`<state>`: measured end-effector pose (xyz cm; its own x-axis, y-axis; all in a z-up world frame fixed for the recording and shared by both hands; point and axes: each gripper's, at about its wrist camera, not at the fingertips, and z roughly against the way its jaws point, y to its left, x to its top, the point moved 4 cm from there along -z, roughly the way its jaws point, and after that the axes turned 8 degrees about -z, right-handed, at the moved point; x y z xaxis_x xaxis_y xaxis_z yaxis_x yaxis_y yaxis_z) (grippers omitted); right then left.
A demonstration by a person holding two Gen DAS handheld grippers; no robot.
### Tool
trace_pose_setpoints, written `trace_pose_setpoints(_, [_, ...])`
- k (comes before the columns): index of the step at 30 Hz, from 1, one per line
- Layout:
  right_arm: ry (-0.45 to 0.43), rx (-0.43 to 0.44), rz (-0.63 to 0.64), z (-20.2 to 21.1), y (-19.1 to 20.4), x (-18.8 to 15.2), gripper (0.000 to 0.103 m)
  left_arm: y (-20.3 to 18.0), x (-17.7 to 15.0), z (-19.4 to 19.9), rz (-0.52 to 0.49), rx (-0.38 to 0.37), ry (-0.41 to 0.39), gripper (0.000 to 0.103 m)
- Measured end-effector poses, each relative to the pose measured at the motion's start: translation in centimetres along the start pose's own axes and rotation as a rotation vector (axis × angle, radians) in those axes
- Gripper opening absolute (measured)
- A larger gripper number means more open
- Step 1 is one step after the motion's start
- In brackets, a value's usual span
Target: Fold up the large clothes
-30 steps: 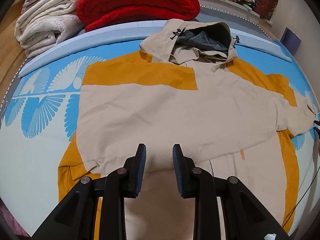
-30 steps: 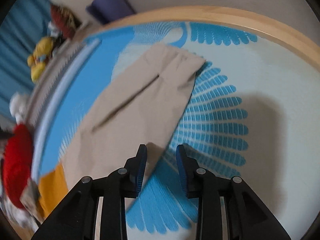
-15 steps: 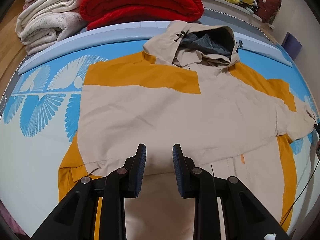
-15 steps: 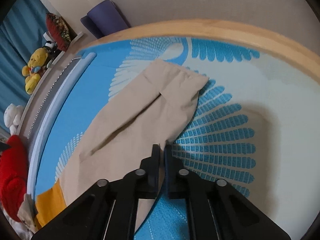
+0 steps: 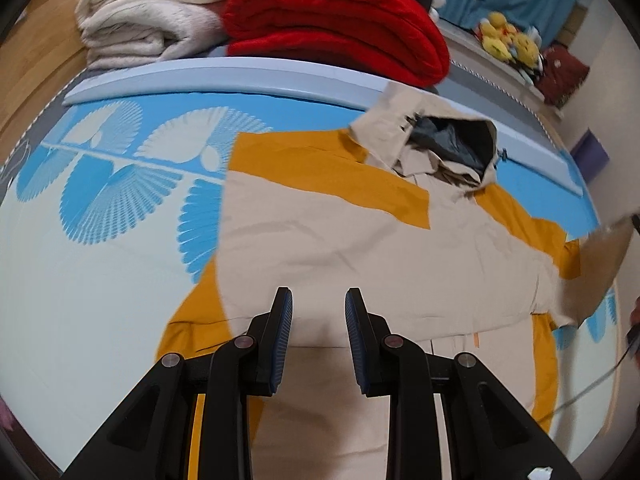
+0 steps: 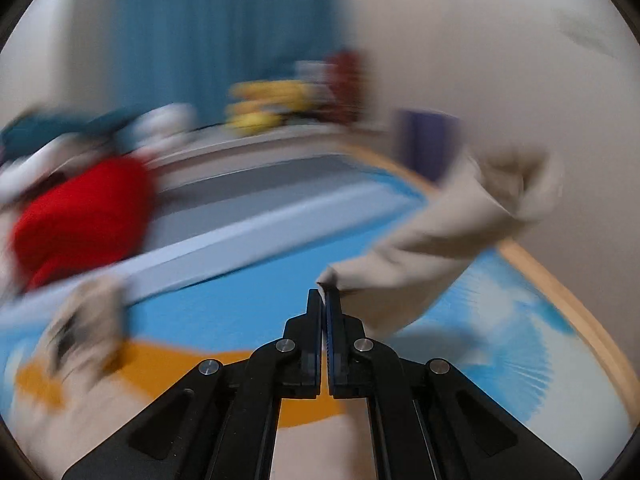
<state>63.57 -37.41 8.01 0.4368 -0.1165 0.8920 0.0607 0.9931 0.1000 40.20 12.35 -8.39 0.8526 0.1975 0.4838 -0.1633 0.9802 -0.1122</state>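
Note:
A beige and mustard hooded jacket (image 5: pixel 360 240) lies flat on the blue-and-white patterned mat (image 5: pixel 100 280), hood (image 5: pixel 452 148) toward the far edge. One sleeve is folded across its chest. My left gripper (image 5: pixel 319 308) is open and empty, hovering over the jacket's lower middle. My right gripper (image 6: pixel 324 296) is shut on the edge of the other beige sleeve (image 6: pixel 432 248) and holds it lifted off the mat; the sleeve hangs to the right. The lifted sleeve also shows at the right edge of the left wrist view (image 5: pixel 600 268). The right wrist view is motion-blurred.
A folded red blanket (image 5: pixel 336 24) and cream blankets (image 5: pixel 148 12) are stacked beyond the mat's raised far border (image 5: pixel 240 80). Yellow plush toys (image 5: pixel 508 40) sit on a ledge at the back right. A wooden rim (image 6: pixel 568 304) bounds the mat on the right.
My right gripper closed on the sleeve edge, then lifted it off the mat and swung toward the jacket. My left gripper stayed open and shifted left over the jacket.

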Motion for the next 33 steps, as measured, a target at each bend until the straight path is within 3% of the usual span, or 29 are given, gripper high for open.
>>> trace_pose_setpoints(4, [0.059, 0.304, 0.127, 3.7, 16.6, -6.1, 0.002, 2.5, -0.3, 1.3, 0.036, -0.003, -0.007, 0.024])
trace_pose_setpoints(6, [0.172, 0.459, 0.115, 4.2, 23.8, -10.7, 0.002, 3.5, -0.4, 1.5, 0.050, -0.008, 0.001, 0.025])
trace_pose_setpoints(9, [0.391, 0.561, 0.120, 3.1, 30.3, -17.7, 0.006, 4.9, -0.7, 0.9, 0.097, -0.032, 0.036, 0.027])
trace_pose_setpoints(11, [0.537, 0.545, 0.131, 2.5, 32.6, -22.3, 0.007, 5.5, -0.9, 0.4, 0.143, -0.074, 0.059, 0.027])
trace_pose_setpoints(14, [0.577, 0.485, 0.122, 3.6, 31.6, -23.6, 0.007, 5.9, -1.2, -0.3, 0.192, -0.126, 0.085, 0.027])
trace_pose_setpoints(18, [0.496, 0.402, 0.084, 7.9, 27.7, -20.8, 0.010, 6.0, -1.3, -1.5, 0.193, -0.132, 0.090, 0.027])
trace_pose_setpoints(21, [0.436, 0.345, 0.008, 10.5, 23.9, -18.4, 0.025, 6.6, -2.1, -3.6, 0.222, -0.160, 0.111, 0.027])
trace_pose_setpoints(22, [0.424, 0.322, -0.004, 10.7, 22.7, -18.2, 0.034, 6.8, -2.4, -4.4, 0.240, -0.173, 0.123, 0.027])
trace_pose_setpoints(25, [0.398, 0.243, -0.061, 9.1, 18.9, -17.9, 0.037, 7.3, -3.6, -7.3, 0.301, -0.205, 0.177, 0.026])
trace_pose_setpoints(33, [0.561, 0.132, -0.305, 1.0, 12.3, -19.2, 0.037, 6.2, -4.3, -10.9, 0.345, -0.252, 0.231, 0.027])
